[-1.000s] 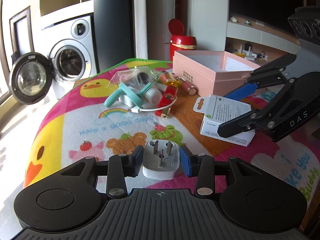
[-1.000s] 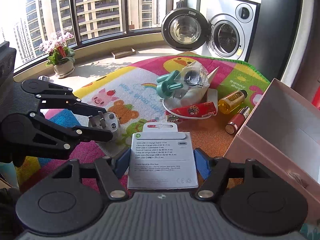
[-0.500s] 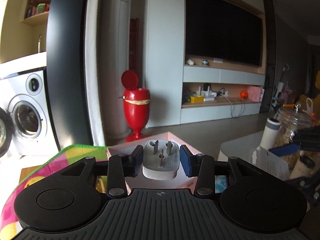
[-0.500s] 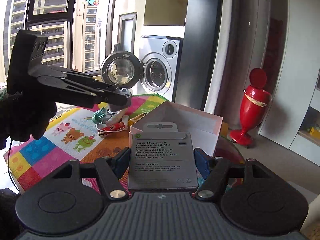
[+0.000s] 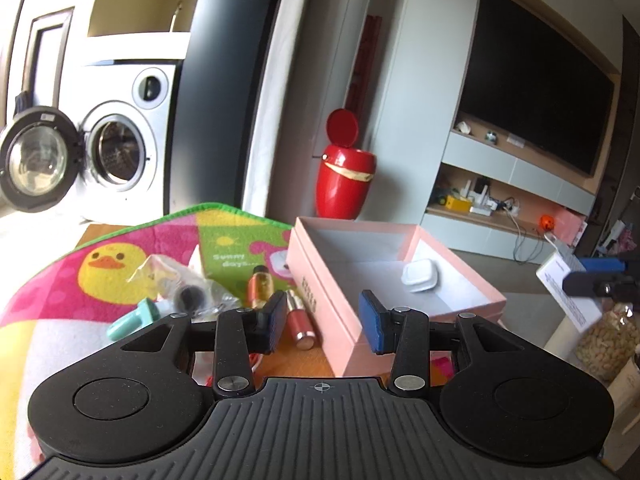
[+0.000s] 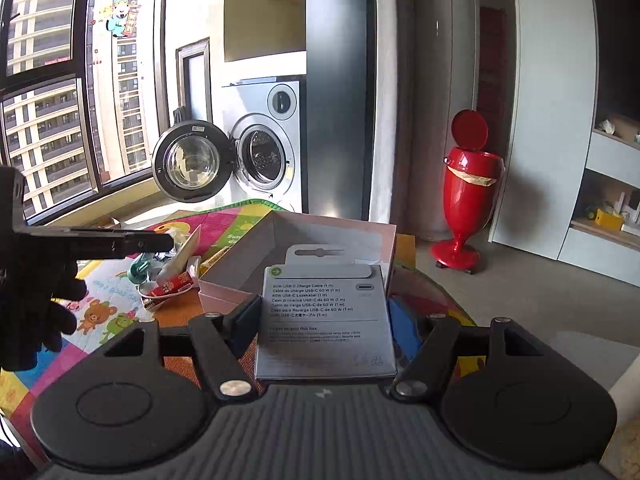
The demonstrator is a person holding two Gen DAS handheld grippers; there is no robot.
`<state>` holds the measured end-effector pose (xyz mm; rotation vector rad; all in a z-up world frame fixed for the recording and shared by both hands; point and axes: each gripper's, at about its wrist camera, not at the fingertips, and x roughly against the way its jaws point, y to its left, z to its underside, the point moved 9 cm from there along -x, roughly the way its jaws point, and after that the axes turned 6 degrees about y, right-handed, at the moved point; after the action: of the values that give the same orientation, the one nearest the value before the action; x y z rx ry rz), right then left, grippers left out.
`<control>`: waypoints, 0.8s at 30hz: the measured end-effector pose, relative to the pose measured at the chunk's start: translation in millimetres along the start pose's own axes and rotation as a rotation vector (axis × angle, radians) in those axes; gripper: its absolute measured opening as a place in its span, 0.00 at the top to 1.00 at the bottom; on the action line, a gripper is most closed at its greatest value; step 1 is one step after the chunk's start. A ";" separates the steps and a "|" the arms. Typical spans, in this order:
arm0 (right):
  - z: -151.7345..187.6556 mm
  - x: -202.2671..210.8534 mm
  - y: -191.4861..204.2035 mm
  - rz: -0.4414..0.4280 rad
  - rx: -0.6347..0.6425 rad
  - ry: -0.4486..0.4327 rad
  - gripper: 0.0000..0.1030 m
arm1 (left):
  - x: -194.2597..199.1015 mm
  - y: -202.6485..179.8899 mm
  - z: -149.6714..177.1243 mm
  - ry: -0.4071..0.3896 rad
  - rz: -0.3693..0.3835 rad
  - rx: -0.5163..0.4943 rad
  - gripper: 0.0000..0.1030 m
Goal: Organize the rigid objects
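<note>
With the right tool clamped by its pads on the sides of the grey cable box, which rides upright between them with its hang tab on top, we are carrying that box toward the pink box just beyond it, and the step in hand, as we judge it, is setting it inside. We should bring the tool over the open interior before letting go, keeping the cable box clear of the near wall, since it is tall and flat and could catch on the rim or tip over the edge. Lowering it until its bottom is near the floor of the pink box, then parting the pads gently, should leave it lying flat and not bouncing. Our left tool stands with its blue pads apart and nothing between them, hovering over the near corner of the pink box; the white plug adapter already lies inside on the pale floor, so we should aim the cable box beside it, not on top. Out on the colourful mat covering the surface, the small bottles, the teal item and the clear bag wait near the pink box's left wall, so our left tool can go there next.
</note>
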<state>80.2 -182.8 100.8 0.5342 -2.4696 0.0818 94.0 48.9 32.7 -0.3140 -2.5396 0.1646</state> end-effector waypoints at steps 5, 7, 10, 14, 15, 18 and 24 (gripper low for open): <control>-50.1 -73.0 13.2 -0.020 -0.039 0.005 0.31 | 9.9 27.7 31.7 0.100 -0.087 -0.035 0.57; -53.0 -102.4 18.8 0.016 -0.041 0.049 0.13 | 11.0 37.3 39.1 0.123 -0.104 -0.026 0.57; -40.5 -116.8 34.0 0.016 -0.003 0.088 0.12 | 13.4 47.7 44.9 0.123 -0.125 -0.014 0.57; -17.2 -104.1 54.9 0.009 0.062 0.085 0.11 | 2.0 37.4 31.4 0.095 -0.076 -0.067 0.57; -12.1 -99.5 60.3 0.007 0.087 0.090 0.11 | -9.0 30.6 25.7 0.090 -0.058 -0.097 0.56; -0.2 -84.6 69.3 0.010 0.134 0.099 0.11 | -35.9 24.3 16.4 0.109 -0.078 -0.183 0.56; 17.5 -65.2 82.6 -0.008 0.167 0.123 0.12 | -63.2 31.4 25.2 0.163 -0.115 -0.245 0.56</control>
<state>86.1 -86.9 54.3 0.5918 -2.3533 0.3111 137.1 61.7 -27.2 -0.2624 -2.4083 -0.2100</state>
